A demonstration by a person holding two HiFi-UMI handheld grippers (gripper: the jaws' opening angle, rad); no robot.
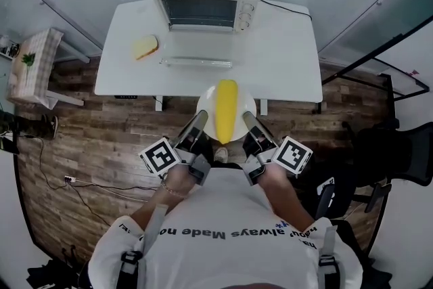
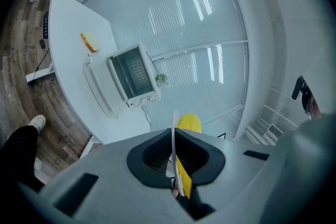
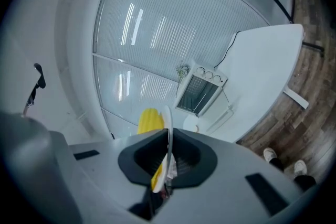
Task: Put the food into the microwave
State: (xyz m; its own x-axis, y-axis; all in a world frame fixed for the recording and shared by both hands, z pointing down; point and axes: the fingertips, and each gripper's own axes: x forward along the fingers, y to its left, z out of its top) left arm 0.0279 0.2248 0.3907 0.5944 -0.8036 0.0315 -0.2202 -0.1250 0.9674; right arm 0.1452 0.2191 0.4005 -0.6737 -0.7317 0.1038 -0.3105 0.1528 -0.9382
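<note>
My left gripper (image 1: 200,120) and right gripper (image 1: 249,120) each have their fingers clamped on the rim of the plate (image 1: 206,102) carrying the corn (image 1: 226,108). The plate is in front of the microwave (image 1: 203,10), well apart from it. The microwave's door (image 1: 196,62) is open, so I judge that carrying the plate inside is what is left.

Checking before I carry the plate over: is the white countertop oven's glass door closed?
No, the white countertop oven has its glass door folded down flat onto the white table.
</note>
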